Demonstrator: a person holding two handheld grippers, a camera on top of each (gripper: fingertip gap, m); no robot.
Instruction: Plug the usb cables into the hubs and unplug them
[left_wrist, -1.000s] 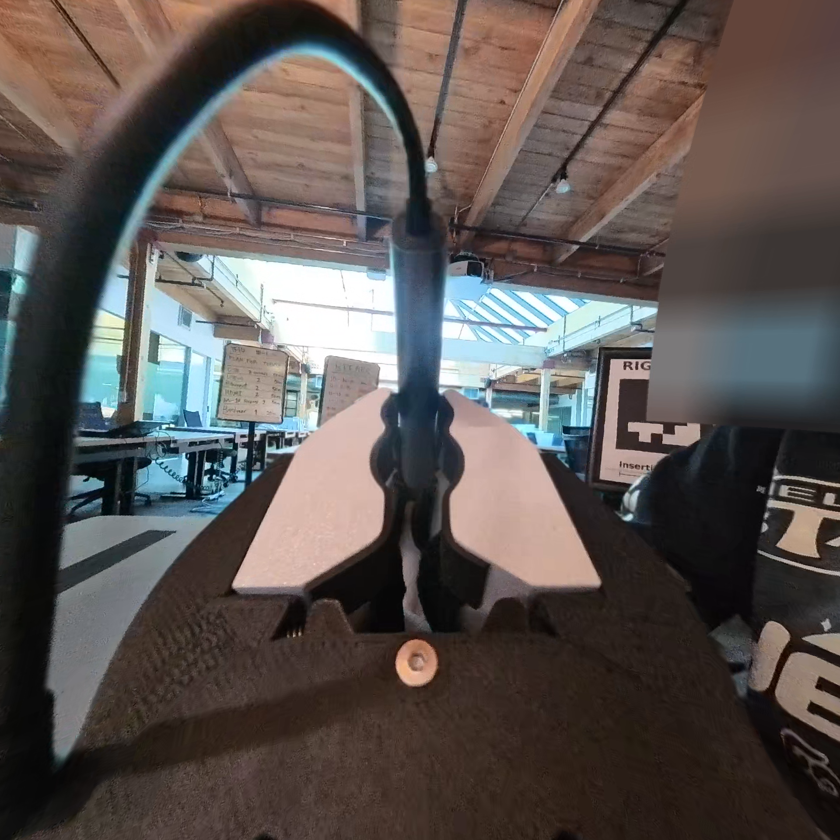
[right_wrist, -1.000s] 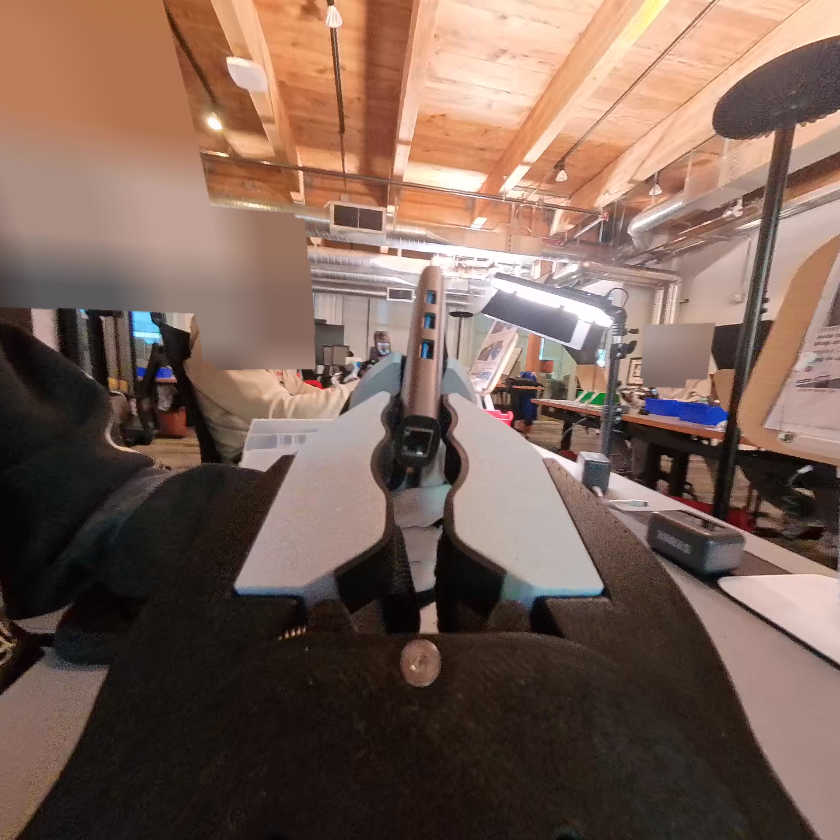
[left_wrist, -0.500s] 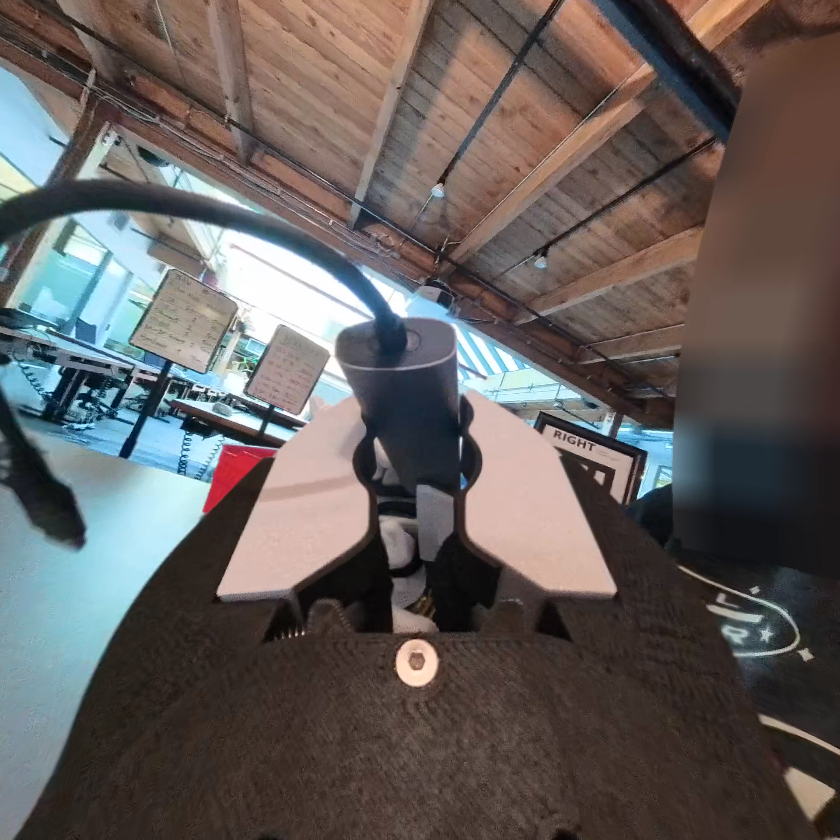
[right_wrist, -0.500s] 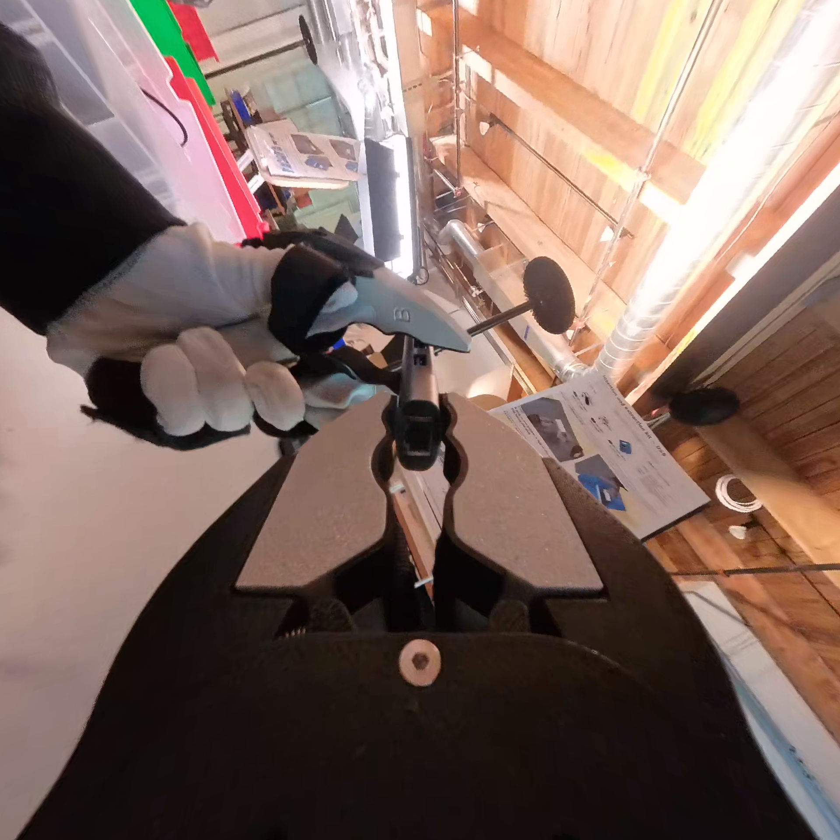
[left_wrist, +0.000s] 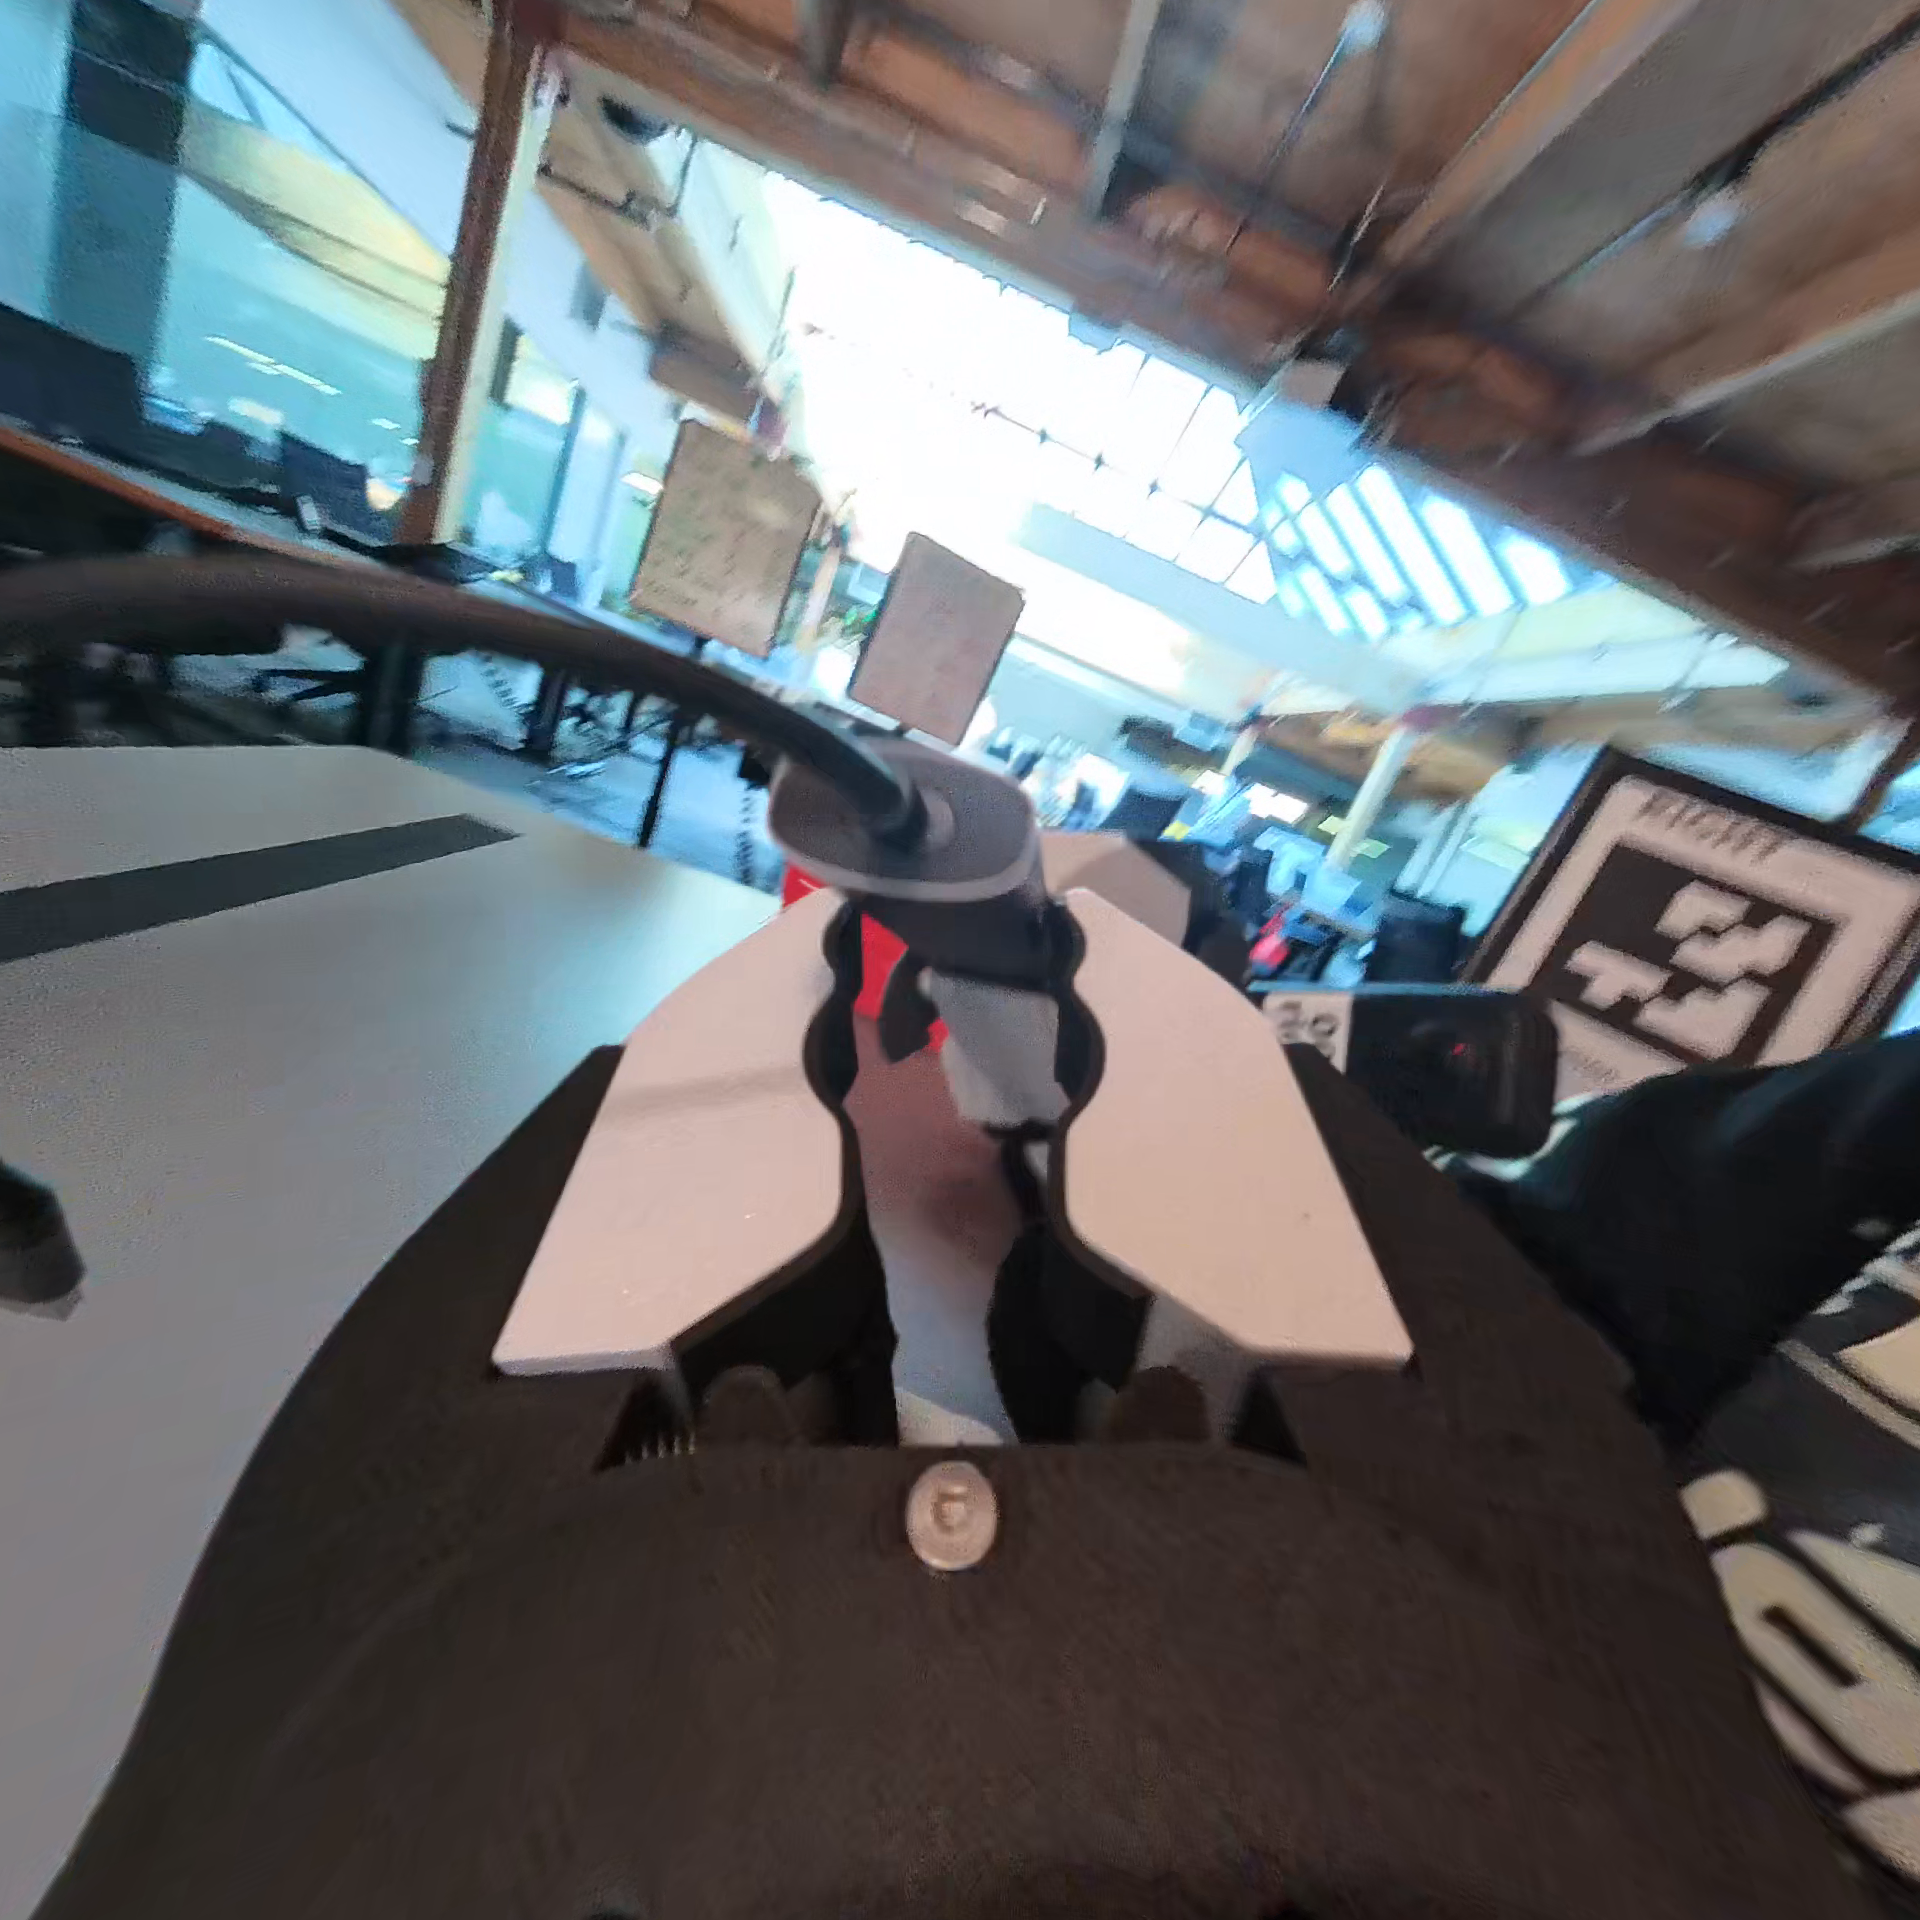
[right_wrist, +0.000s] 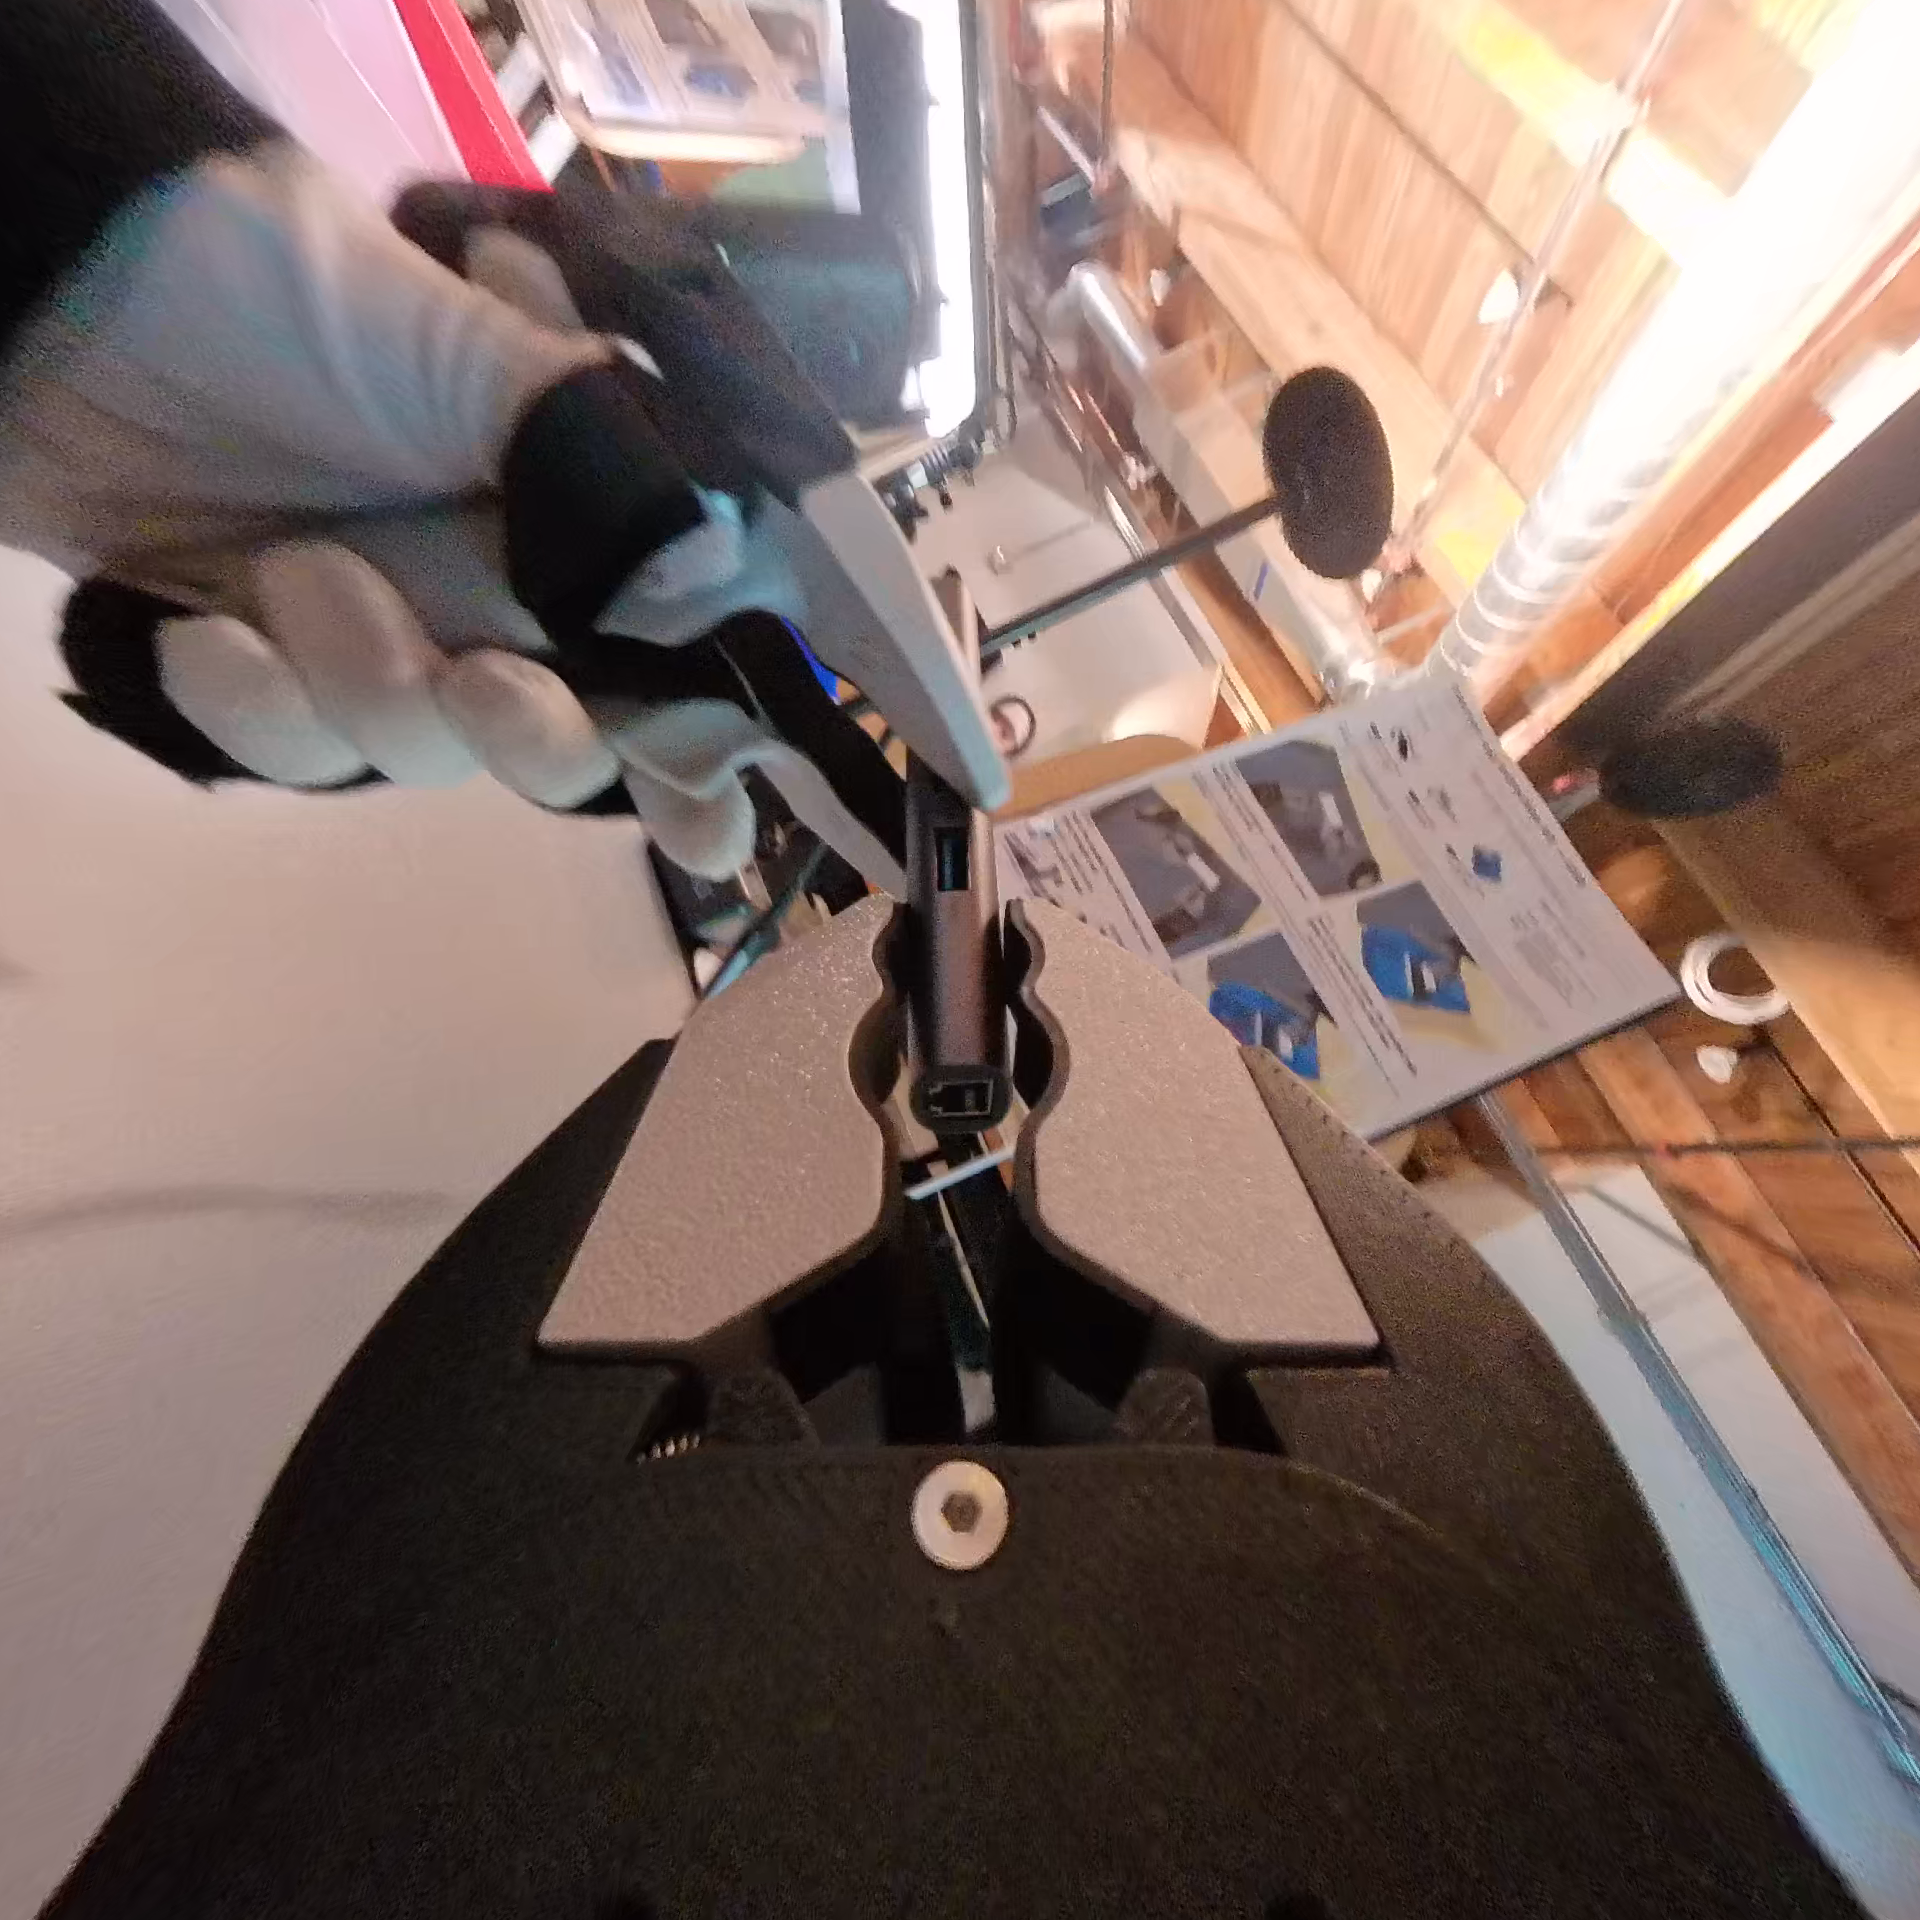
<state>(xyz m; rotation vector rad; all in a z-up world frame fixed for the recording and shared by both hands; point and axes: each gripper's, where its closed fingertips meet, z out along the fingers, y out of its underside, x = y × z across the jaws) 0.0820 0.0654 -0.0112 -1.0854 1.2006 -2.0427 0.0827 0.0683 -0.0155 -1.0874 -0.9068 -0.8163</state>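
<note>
In the right wrist view my right gripper (right_wrist: 953, 920) is shut on a slim grey hub (right_wrist: 951, 997). The hub's socket end faces the camera and a blue USB port (right_wrist: 951, 862) shows farther along. The left gripper (right_wrist: 935, 821), held by a white-gloved hand (right_wrist: 312, 468), clamps the hub's far end. In the left wrist view my left gripper (left_wrist: 951, 909) is shut on the hub's grey end cap (left_wrist: 987, 852). A thick black cable (left_wrist: 520, 634) leaves the cap and arcs to the left. Both views are motion-blurred.
A white table (left_wrist: 260, 1091) with a black strip (left_wrist: 208, 883) lies to the left. A loose black plug (left_wrist: 31, 1247) shows at the left edge. A framed marker sign (left_wrist: 1714, 956) and the right gripper's camera (left_wrist: 1455, 1060) are to the right. A poster sheet (right_wrist: 1351, 883) stands behind. Left and right tips are no more than a few centimetres apart.
The right gripper has rolled onto its side with the hub and come closer to the left gripper. The left view has tipped down from the ceiling toward the table. Both keep their hold.
</note>
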